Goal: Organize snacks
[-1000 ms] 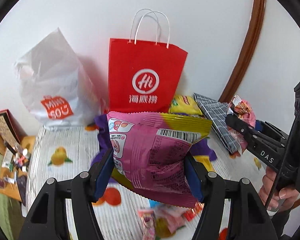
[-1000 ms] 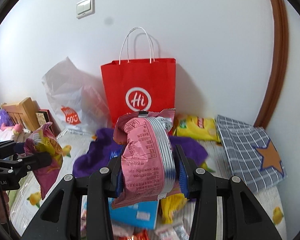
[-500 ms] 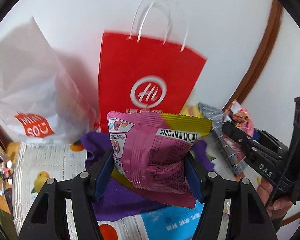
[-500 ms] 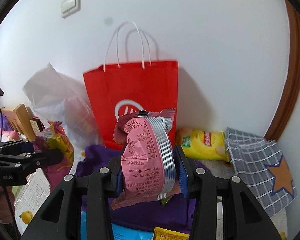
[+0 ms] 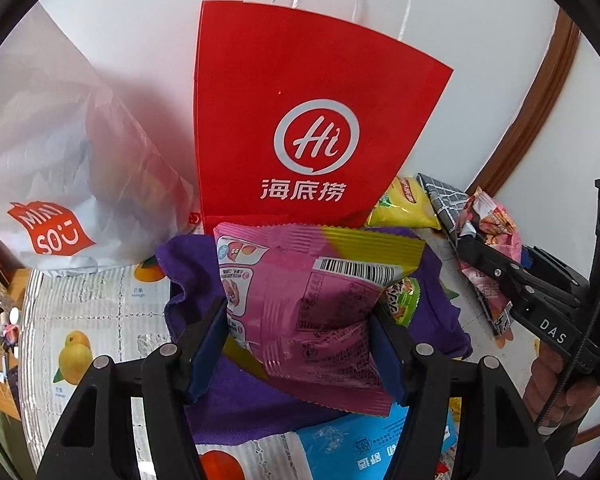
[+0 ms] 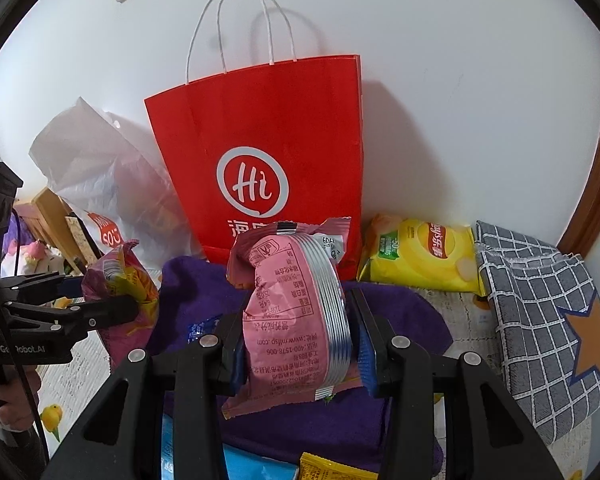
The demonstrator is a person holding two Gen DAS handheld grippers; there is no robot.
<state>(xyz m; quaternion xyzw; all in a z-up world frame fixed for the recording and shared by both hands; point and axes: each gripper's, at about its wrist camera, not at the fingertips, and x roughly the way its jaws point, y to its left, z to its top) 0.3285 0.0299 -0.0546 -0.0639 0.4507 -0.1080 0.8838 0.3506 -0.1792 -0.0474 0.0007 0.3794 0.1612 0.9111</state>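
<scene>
White plastic bag (image 5: 60,152): I see it slumped at far left against the wall, red logo facing me
My left gripper (image 5: 300,344): its blue pads press both sides of a pink and yellow snack packet (image 5: 312,300), held above the purple cloth (image 5: 228,404)
Red paper bag (image 5: 300,120): upright at centre, just behind both held packets, white handles up
My right gripper (image 6: 300,344): narrowly parted, clamped on a pink packet with silver stripes (image 6: 296,320)
Yellow chip bag (image 6: 424,256): lying right of the red bag
Grey checked bag (image 6: 548,320): far right, orange star
</scene>
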